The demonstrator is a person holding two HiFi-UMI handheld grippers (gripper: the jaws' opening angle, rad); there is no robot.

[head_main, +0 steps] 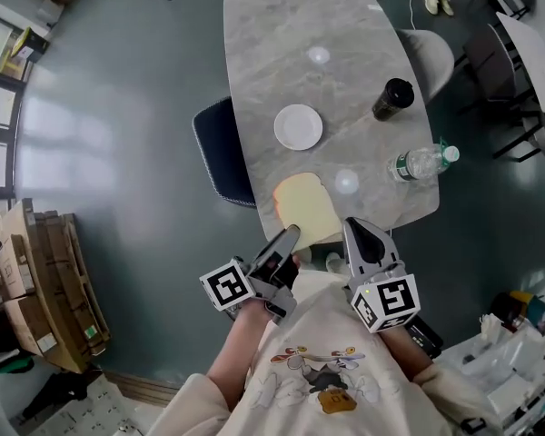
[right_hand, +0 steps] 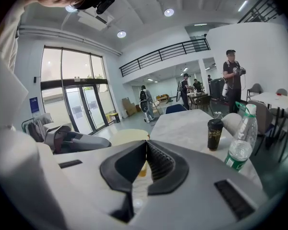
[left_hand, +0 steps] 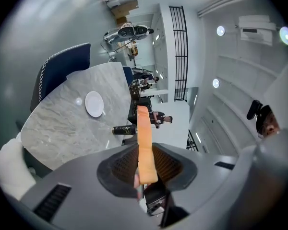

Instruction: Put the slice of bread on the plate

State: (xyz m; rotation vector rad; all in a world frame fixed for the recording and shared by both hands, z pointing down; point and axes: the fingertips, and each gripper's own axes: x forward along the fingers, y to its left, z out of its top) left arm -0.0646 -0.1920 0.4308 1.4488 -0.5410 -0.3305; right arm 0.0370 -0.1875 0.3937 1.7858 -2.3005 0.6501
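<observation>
**A:** Head view first. The left gripper (head_main: pixel 286 242) has its jaws clamped on the near edge of the slice of bread (head_main: pixel 307 209). The slice sticks out over the near end of the worktop (head_main: pixel 272 53), short of the plate (head_main: pixel 298 126).

**B:** And the right gripper (head_main: pixel 359 234)?

**A:** Its own view shows the jaws together with nothing between them. It sits just beside the left one and carries nothing.

**B:** So what makes the carry go well?

**A:** Only one edge is pinched, and I'd expect a soft slice to droop or tear if it's jerked. Keep it level and move it straight ahead at an even pace. Get the middle of the bread over the middle of the plate, not just the front edge.

**B:** When should it let go?

**A:** Lower it until the slice rests on the plate, then part the jaws and draw back low. Dropping it from above could leave it hanging off the rim.

**B:** Anything in the way?

**A:** The black cup (head_main: pixel 392 99) and the water bottle (head_main: pixel 422 163) stand off to the right, well apart from the plate. The path looks free.
</observation>
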